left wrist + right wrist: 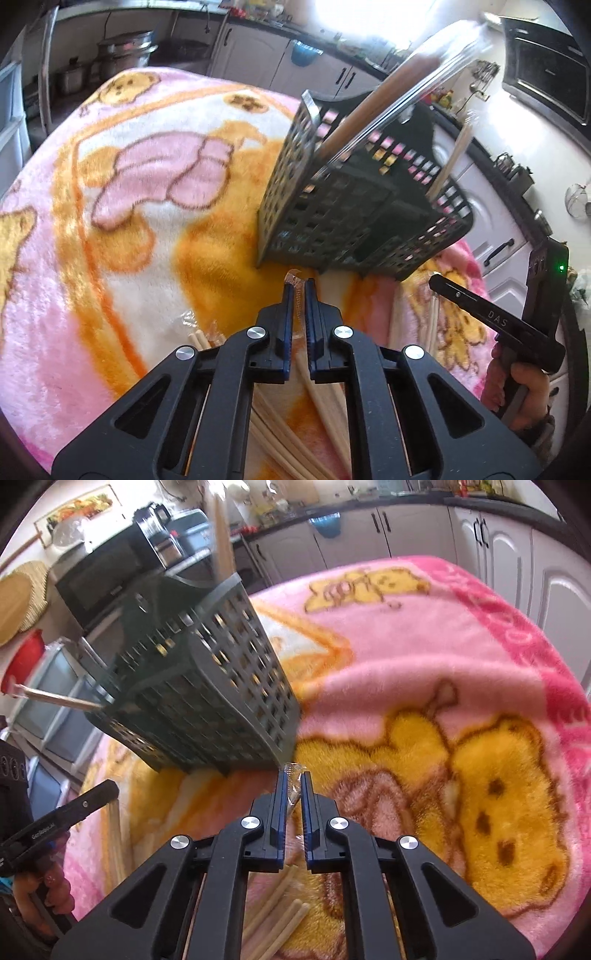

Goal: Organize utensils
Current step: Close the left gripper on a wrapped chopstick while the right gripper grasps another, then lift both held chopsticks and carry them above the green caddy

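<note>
Nearest, each tool is pressed almost together on a scrap of clear plastic wrapper: the left tool pinches a crinkled wrapper end at its tips, and the right tool does the same with its own wrapper end. Under both lie pale wooden chopsticks, some in sleeves, spread loose on the pink and yellow blanket that covers the surface.

Just beyond the tips stands the dark slotted utensil basket, with a long clear-sleeved bundle of sticks leaning out of it and a thinner stick at its far corner.

My worry is the hold. Thin, slick plastic gripped only at its end could slip or tear on a lift, dropping the sticks. The soft blanket gives the basket poor footing, so a nudge could tip it.

Behind are kitchen cabinets.
</note>
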